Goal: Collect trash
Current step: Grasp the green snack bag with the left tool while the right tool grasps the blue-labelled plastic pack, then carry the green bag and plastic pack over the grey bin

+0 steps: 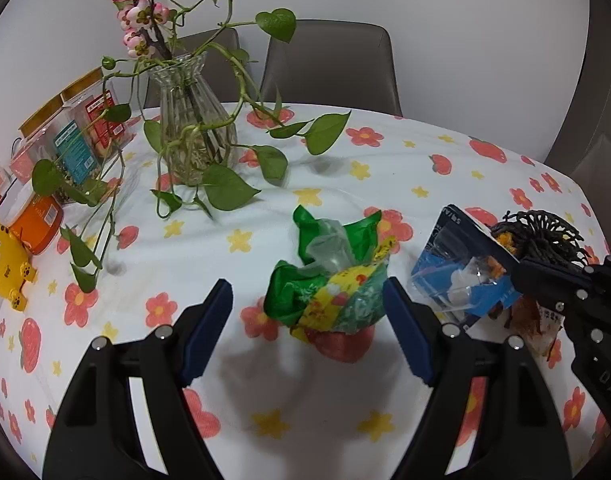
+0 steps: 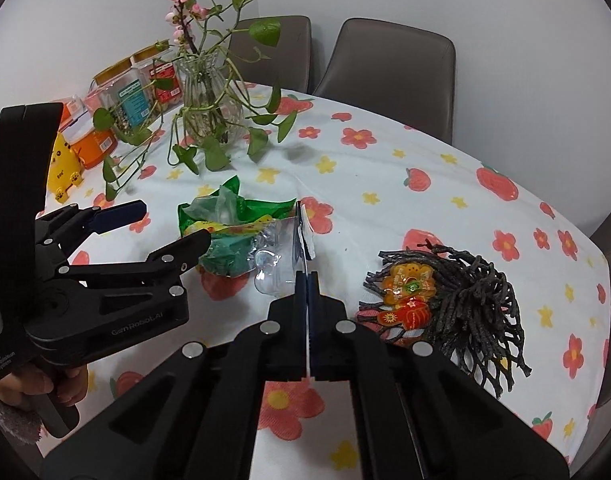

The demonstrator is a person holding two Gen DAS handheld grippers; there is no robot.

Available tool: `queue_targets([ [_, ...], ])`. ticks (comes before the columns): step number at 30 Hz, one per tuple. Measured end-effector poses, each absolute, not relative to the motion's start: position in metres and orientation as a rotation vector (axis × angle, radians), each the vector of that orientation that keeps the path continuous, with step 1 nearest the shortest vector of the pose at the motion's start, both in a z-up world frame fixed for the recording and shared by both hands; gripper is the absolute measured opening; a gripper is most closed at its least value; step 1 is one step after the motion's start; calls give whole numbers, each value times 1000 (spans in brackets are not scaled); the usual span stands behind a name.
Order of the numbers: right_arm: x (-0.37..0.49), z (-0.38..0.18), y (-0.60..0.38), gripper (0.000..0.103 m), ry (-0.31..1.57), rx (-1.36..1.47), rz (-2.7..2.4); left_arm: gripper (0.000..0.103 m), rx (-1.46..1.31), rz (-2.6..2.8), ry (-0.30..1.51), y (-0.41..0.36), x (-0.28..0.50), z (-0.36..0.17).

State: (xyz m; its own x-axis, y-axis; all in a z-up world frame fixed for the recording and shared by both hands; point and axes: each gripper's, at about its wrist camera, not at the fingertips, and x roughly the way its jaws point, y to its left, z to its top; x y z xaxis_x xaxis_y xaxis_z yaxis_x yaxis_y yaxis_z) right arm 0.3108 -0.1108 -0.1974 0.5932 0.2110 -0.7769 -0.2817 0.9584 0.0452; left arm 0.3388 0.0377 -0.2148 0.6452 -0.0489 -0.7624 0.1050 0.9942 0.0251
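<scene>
A crumpled green and yellow wrapper lies on the flowered tablecloth. My left gripper is open, its blue pads standing on either side of the wrapper's near end without touching it. My right gripper is shut on the card edge of a blue blister pack, whose clear plastic bubble hangs just right of the wrapper. A black woven basket at the right holds orange and red wrappers.
A glass vase with trailing vines and pink blossoms stands behind the wrapper. Clear jars, orange tubs and a yellow tiger toy line the left side. Grey chairs stand beyond the table. A hand grips the left tool.
</scene>
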Motion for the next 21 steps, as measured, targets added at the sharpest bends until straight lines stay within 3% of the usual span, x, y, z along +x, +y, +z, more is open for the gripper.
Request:
queue_targets([
  [10,330,-204,-112,0,892,-67,236,77,136,-130,894,15,367,-235],
  [17,333,-202,-112,0,891,-62,230,47,108,-143,880,17,370,-235],
  [21,330,-199,-112,0,891,-59,228,42,117,-126,869,19,363,-229],
])
